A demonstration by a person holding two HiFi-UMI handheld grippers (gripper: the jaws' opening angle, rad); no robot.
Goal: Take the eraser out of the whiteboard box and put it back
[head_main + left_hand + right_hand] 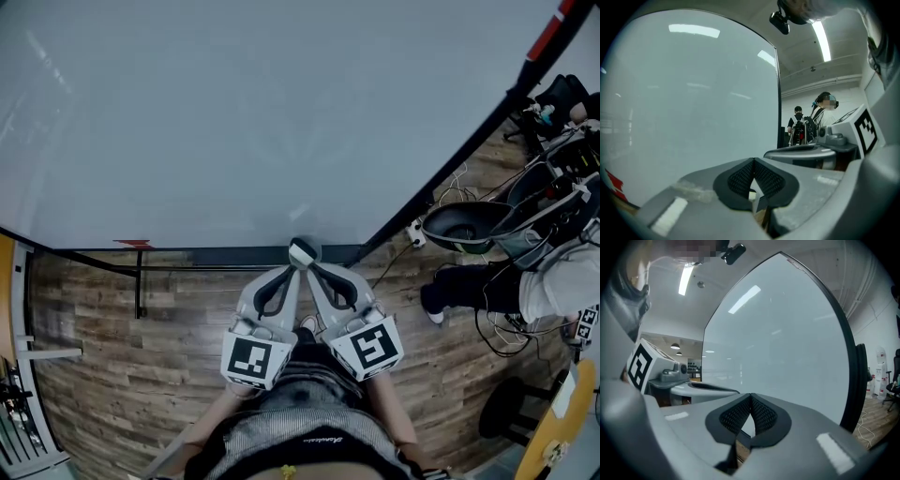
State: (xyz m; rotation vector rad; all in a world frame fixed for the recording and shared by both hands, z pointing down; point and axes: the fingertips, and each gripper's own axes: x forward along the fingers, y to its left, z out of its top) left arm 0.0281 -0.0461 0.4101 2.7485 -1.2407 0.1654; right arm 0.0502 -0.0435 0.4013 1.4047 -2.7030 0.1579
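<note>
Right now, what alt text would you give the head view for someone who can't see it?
Seen from above, a left grey plastic claw and a right grey plastic claw, both shut and empty, point tips close together at a large white whiteboard with a dark frame, over a brown wooden plank floor.

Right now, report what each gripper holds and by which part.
Nothing is held. The grey left gripper and the grey right gripper are both shut, with nothing between them.

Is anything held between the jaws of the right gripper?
No, the right gripper has its jaws closed together, pad against pad, with nothing between them.
</note>
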